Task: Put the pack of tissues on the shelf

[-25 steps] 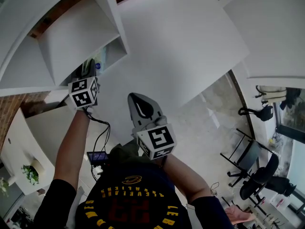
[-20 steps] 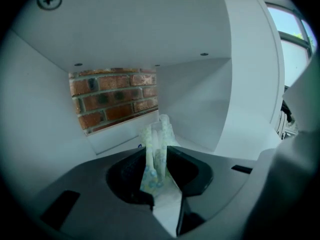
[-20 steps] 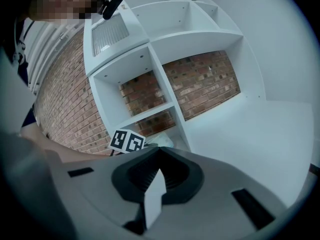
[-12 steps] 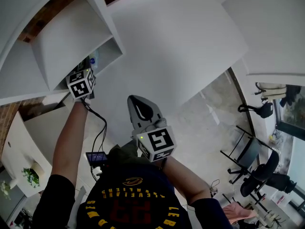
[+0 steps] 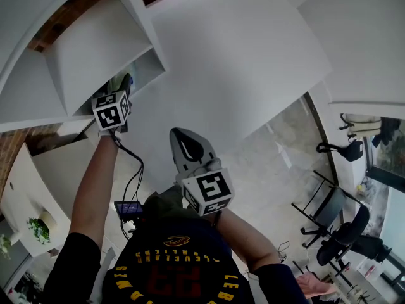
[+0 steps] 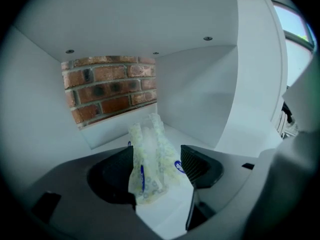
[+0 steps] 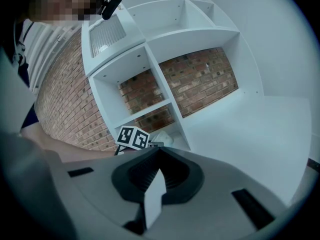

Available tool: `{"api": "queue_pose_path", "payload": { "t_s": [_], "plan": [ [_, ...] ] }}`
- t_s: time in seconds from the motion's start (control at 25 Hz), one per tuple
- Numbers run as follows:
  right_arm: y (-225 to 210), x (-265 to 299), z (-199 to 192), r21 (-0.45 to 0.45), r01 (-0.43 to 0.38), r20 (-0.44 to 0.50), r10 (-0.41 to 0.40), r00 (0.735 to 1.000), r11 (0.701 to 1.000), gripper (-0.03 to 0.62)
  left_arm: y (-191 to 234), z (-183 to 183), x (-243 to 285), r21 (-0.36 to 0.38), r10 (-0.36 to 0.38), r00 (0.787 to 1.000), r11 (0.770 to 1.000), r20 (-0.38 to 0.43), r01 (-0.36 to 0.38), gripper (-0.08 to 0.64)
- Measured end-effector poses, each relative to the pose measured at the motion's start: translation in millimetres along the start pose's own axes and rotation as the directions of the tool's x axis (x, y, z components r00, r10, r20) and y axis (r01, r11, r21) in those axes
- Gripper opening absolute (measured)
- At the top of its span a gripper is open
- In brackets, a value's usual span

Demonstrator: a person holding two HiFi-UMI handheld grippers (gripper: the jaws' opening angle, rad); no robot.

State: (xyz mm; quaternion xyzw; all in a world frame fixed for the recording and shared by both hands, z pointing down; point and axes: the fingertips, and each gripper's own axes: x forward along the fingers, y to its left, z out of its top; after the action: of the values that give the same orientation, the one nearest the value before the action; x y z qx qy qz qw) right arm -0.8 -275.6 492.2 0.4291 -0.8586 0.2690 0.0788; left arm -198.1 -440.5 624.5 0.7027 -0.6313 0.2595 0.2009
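The pack of tissues, clear wrap with pale yellow-green print, stands upright on the floor of a white shelf compartment. My left gripper reaches into that compartment with the pack between its jaws. The jaws are opening: the right pad stands apart from the wrap and the left pad is at most brushing it. In the head view the left gripper is raised at the shelf. My right gripper hangs lower in front of the white wall, shut and empty. From it I see the pack.
Red brick wall shows behind the open-backed shelf compartments. A small device on a cable hangs at the person's chest. Office chairs stand on the floor far right, and a plant sits low at left.
The left gripper rose a little toward the shelf compartment, then settled slightly lower. The right gripper has hardly moved.
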Motion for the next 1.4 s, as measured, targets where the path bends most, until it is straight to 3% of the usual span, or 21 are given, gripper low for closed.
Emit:
{"api": "queue_pose_path", "payload": {
  "t_s": [0.48,0.72,1.16,1.4],
  "plan": [
    [15,-14,3,-0.031,-0.045,0.002,0.045,0.999,0.998,-0.005,-40,14,-84,0.051,0.003,0.991,0.999,0.132,-0.010,0.279],
    [21,-28,-2,-0.045,-0.070,-0.019,0.069,0.997,0.997,-0.005,-75,25,-153,0.034,-0.103,0.971,0.995,0.218,0.098,0.279],
    [58,-62,15,-0.101,-0.138,0.001,0.139,0.990,0.985,-0.005,-93,41,-272,-0.093,-0.216,0.922,0.962,0.322,0.258,0.278],
    [76,-86,34,-0.134,-0.172,0.031,0.178,0.984,0.976,-0.005,-91,46,-328,-0.193,-0.234,0.895,0.926,0.379,0.324,0.278]
  ]
}}
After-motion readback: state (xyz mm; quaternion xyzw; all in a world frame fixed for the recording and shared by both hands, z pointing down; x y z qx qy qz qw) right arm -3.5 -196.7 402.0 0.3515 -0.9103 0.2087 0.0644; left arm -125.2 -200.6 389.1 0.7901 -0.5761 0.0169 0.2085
